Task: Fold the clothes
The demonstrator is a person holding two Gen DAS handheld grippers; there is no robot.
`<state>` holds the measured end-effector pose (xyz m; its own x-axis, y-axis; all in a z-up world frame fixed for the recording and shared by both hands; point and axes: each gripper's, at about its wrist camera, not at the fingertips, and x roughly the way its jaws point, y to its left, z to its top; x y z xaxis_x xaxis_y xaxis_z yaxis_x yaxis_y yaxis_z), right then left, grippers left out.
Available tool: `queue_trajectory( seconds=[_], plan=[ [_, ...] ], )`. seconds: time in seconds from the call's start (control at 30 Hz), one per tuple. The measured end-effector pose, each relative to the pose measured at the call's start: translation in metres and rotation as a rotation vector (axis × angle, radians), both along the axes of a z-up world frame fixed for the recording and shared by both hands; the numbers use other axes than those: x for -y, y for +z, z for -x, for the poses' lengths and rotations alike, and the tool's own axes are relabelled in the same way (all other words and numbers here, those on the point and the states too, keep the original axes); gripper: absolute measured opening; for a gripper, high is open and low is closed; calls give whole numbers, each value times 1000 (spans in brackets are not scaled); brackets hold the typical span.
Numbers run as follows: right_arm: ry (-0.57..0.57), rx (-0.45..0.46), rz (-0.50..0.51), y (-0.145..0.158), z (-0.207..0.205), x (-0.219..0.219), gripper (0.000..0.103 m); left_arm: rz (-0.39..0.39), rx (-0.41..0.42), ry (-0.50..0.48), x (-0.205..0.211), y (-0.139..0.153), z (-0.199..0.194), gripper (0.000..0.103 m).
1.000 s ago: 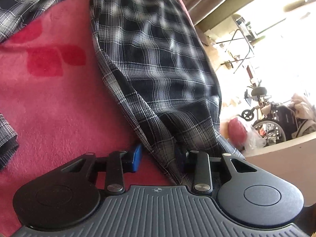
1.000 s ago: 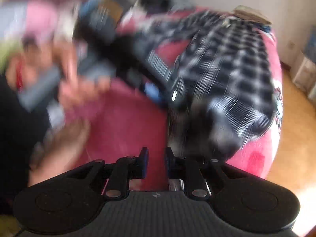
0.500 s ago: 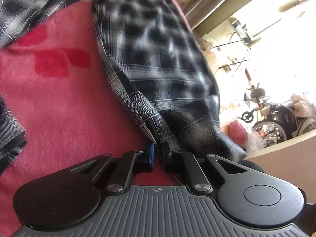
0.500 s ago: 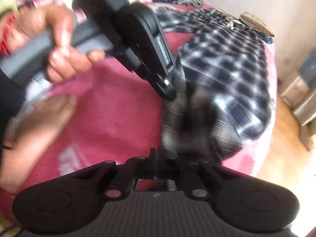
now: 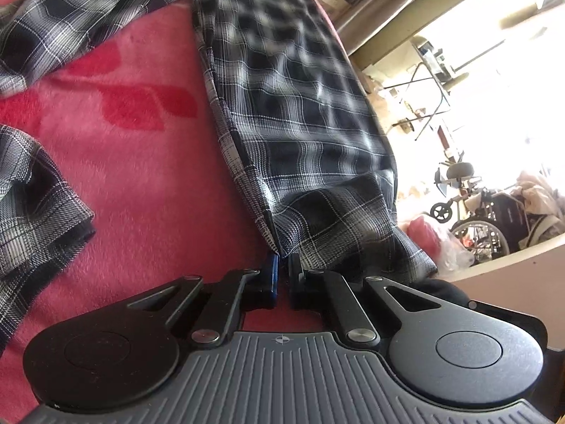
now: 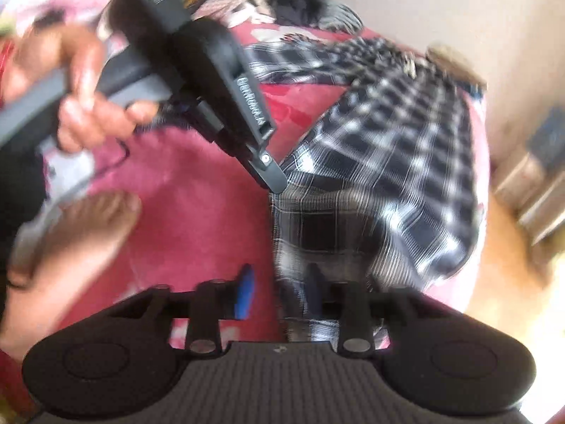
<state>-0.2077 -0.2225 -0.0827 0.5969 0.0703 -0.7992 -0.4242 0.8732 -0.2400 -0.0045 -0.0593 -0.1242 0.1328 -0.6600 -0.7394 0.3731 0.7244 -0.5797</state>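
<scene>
Pinching the plaid shirt (image 5: pixel 303 134), left gripper (image 5: pixel 281 268) clenched; right gripper (image 6: pixel 279 293) opening around it.

Your plaid shirt (image 5: pixel 303 113) reads black and grey with thin white check lines; in the right wrist view the same shirt (image 6: pixel 395 162) shows a bolder black-and-white check. The blanket (image 5: pixel 141 183) under it is pink-red, with darker red blocks printed on it. Your left tongs (image 5: pixel 281 275) are black, one pad blue, on a ribbed grey body. Your right tongs (image 6: pixel 279 289) match: black with a blue pad. Floor (image 6: pixel 501 282) at right: warm orange-tan.
</scene>
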Motion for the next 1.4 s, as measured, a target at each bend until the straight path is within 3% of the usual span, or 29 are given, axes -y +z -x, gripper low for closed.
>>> queue_trajectory(
  seconds=[0.13, 0.17, 0.23, 0.27, 0.47, 0.6, 0.73, 0.83, 0.9, 0.93, 1.1, 1.13, 1.27, 1.4],
  plan=[
    [39, -15, 81, -17, 3, -9, 34, 12, 0, 14, -3, 3, -1, 2],
    [33, -23, 84, -21, 4, -7, 30, 15, -2, 20, -4, 5, -1, 2],
    [26, -33, 81, -23, 9, -5, 6, 14, -5, 33, -8, 9, -1, 1],
    [20, -32, 65, -20, 10, -4, 3, 10, -4, 37, -10, 11, -1, 1],
    [13, -144, -223, 10, 5, 1, 3, -76, 4, 60, -28, 21, -5, 0],
    [37, -240, -342, 10, -6, -3, 3, -116, -18, 101, -44, 17, -14, 0],
    [-20, -345, -409, -7, -18, -2, 3, -63, -60, 82, -47, 11, -14, 0],
    [-71, -426, -442, -21, -25, -1, 15, -46, -51, 26, -38, 11, -9, 1],
    [-98, -464, -480, -27, -20, -1, 46, -56, -41, -26, -27, 11, -6, 9],
    [-100, -476, -510, -28, -15, 0, 49, -66, -32, -53, -22, 12, -3, 14],
    [-153, -453, -681, -11, 12, 33, 50, -120, 22, -174, 2, 14, 16, 25],
    [-200, -420, -708, -6, 15, 47, 50, -125, 15, -191, 7, 13, 19, 30],
    [-462, -291, -743, 7, 19, 113, 50, -164, -4, -247, 25, 7, 32, 31],
    [-647, -317, -743, -3, 8, 155, 50, -204, 21, -277, 30, 12, 49, 31]
  ],
)
